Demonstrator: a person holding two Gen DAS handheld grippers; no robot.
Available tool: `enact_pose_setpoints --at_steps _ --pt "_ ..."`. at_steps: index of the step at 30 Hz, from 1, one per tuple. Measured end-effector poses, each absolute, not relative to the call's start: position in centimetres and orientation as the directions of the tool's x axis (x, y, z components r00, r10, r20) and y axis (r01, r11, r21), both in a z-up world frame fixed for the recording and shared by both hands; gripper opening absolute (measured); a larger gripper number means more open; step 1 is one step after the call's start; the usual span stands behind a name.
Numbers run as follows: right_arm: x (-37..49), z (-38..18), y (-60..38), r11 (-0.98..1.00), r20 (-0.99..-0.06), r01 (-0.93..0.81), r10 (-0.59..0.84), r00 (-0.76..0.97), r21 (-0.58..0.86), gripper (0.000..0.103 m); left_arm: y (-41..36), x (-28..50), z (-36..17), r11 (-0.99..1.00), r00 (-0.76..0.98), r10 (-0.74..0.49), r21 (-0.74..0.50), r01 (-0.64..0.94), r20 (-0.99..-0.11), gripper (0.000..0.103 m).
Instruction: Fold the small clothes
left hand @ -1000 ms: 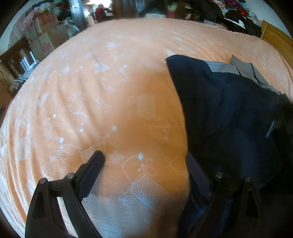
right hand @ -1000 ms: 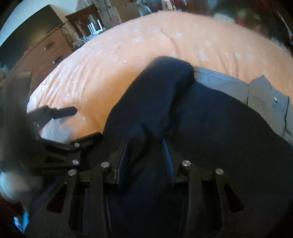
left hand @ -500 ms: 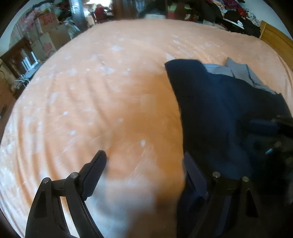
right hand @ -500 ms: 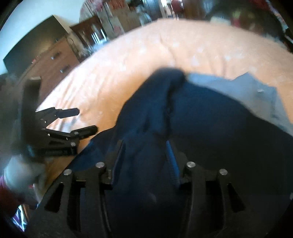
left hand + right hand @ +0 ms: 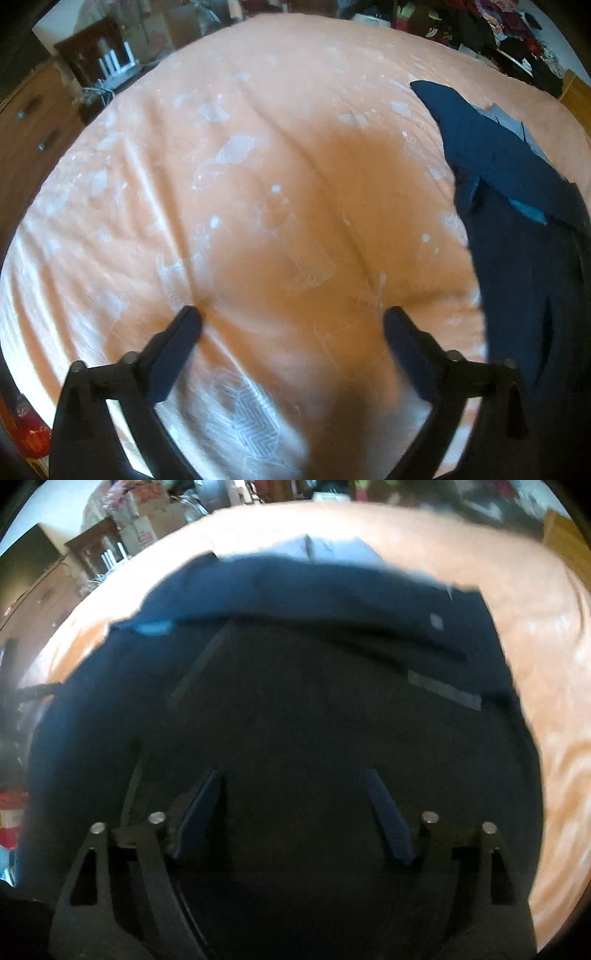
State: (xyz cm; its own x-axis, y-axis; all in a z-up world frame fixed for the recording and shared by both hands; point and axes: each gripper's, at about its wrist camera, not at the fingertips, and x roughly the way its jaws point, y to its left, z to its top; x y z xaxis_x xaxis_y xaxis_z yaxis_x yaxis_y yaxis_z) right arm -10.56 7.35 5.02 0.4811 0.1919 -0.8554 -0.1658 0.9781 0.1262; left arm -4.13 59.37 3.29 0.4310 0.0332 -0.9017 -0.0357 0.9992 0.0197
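While most of both views was taken up by the bed (image 5: pixel 266 192), with its orange cover printed in pale animal outlines, the task's thing was the dark navy garment (image 5: pixel 314 709) lying on that cover. In the left wrist view the garment (image 5: pixel 517 236) lay along the right side, its far corner reaching toward the top of the bed and a strip of grey lining (image 5: pixel 513 125) showing at its far edge. In the right wrist view it filled the middle, with a fold running across its upper part and a small blue tag (image 5: pixel 153 627) showing at the left end of that fold.

Judging from this, one fold looked to be in place, though the blur left its neatness unclear; the lower part lay spread flat, so further folds seemed left to make.

The left gripper (image 5: pixel 291 325) hovered over bare cover beside the garment, its jaws spread wide and holding nothing. The right gripper (image 5: pixel 293 782) sat directly over the dark cloth, jaws parted with no fabric between them; whether its tips touched the cloth could not be told.
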Motion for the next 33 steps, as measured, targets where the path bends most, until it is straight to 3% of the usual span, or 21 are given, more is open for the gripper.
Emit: enact_pose_setpoints --at_steps 4,13,25,33 --pt "-11.2 4.3 6.7 0.979 -0.858 -0.141 0.198 0.473 0.148 0.103 59.2 -3.3 3.3 0.998 0.388 0.038 0.018 -0.055 -0.921 0.103" --pt "-10.8 3.8 6.6 0.971 -0.854 -0.109 0.241 0.462 0.215 0.103 59.3 -1.0 2.9 0.998 0.34 0.034 0.012 -0.068 -0.94 0.103" --pt "-12.3 3.9 6.1 0.963 -0.783 -0.117 0.264 0.562 0.241 0.103 59.8 -1.2 2.4 0.994 0.443 0.026 -0.022 -0.103 -0.896 0.103" --pt "-12.1 4.0 6.5 0.97 -0.796 -0.126 0.241 0.556 0.206 0.103 59.6 -1.4 2.1 0.994 0.486 0.018 -0.036 -0.102 -0.874 0.103"
